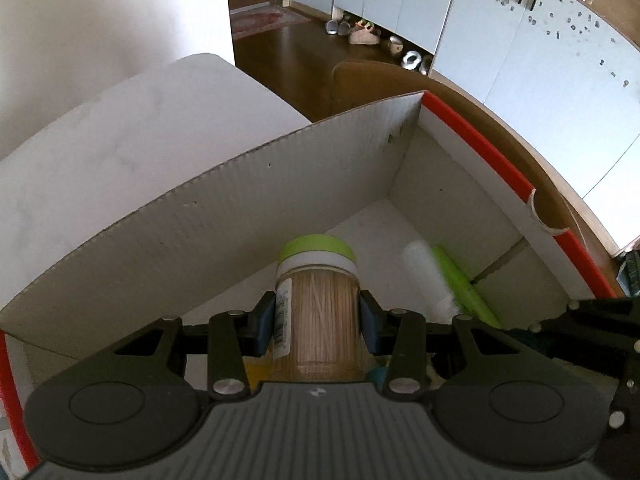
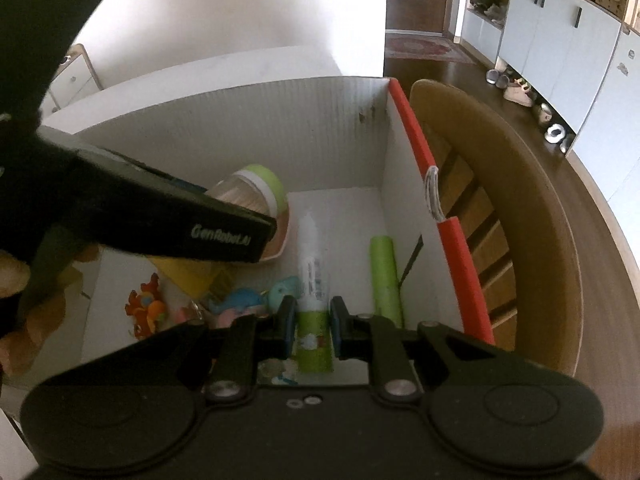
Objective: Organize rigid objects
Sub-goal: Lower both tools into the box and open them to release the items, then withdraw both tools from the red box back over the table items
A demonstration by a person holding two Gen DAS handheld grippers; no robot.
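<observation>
One toothpick jar [image 1: 318, 308], clear with a lime-green lid, sits clamped between the blue pads [image 1: 266, 326] of the left gripper [image 1: 318, 320]; the jaws are partly open, pressed on the jar's sides. In the left wrist view the jar fills the lower centre, lid pointing up the frame, hanging over the floor of a white corrugated box [image 1: 200, 216] with a red-trimmed rim.

The right gripper [image 2: 313, 330] is narrowly spread around one slim white-and-green tube [image 2: 312, 292], which lies between the pads low in the centre of the right wrist view; whether the pads still press it I cannot tell. Just right of the tube lies one lime-green stick-like object [image 2: 384, 276], close along the box's right wall.

In the right wrist view the left gripper crosses from the upper left, the jar's lid showing past its tip, above one pinkish dish [image 2: 276, 248]. Several small colourful toys [image 2: 240, 300] crowd the lower left of the box floor; their count is unclear.

Bare floor remains only toward the far corner, at centre frame. One wooden chair [image 2: 500, 200] stands just outside the red-edged wall at right.
</observation>
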